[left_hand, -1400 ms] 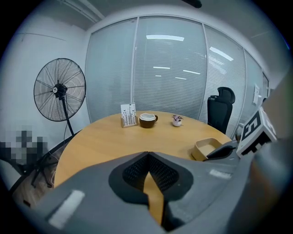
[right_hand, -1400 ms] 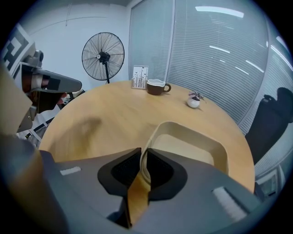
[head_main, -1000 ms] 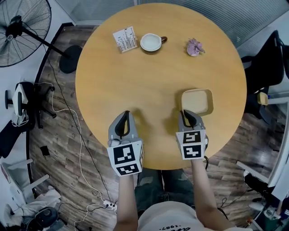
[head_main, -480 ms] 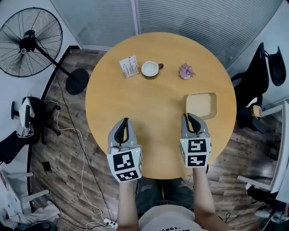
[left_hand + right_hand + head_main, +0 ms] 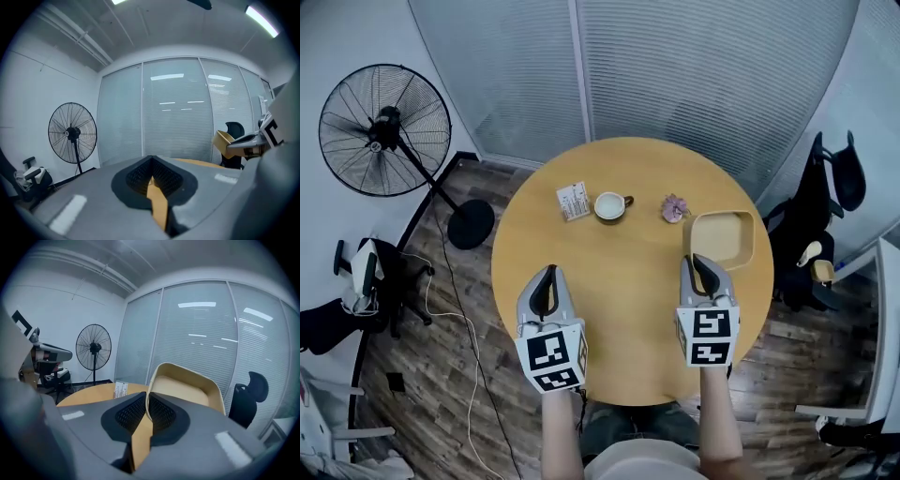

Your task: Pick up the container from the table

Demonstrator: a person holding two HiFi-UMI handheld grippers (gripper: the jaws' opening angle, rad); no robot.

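Observation:
The beige square container (image 5: 722, 236) hangs in the air above the right side of the round wooden table (image 5: 619, 281). My right gripper (image 5: 695, 262) is shut on its near rim. In the right gripper view the rim (image 5: 149, 394) is pinched between the dark pads and the container (image 5: 187, 386) tilts up behind them. My left gripper (image 5: 548, 277) hovers over the table's left front, shut with nothing in it. In the left gripper view its pads (image 5: 151, 174) meet, and the container (image 5: 223, 140) shows at the right.
At the table's far side lie a printed card (image 5: 573, 200), a white cup (image 5: 609, 205) and a small purple thing (image 5: 675, 207). A standing fan (image 5: 386, 131) is on the floor at the left, black chairs (image 5: 825, 202) at the right, glass walls behind.
Both grippers have risen. The container has come up off the table in the right gripper's hold. The table now looks smaller and farther below.

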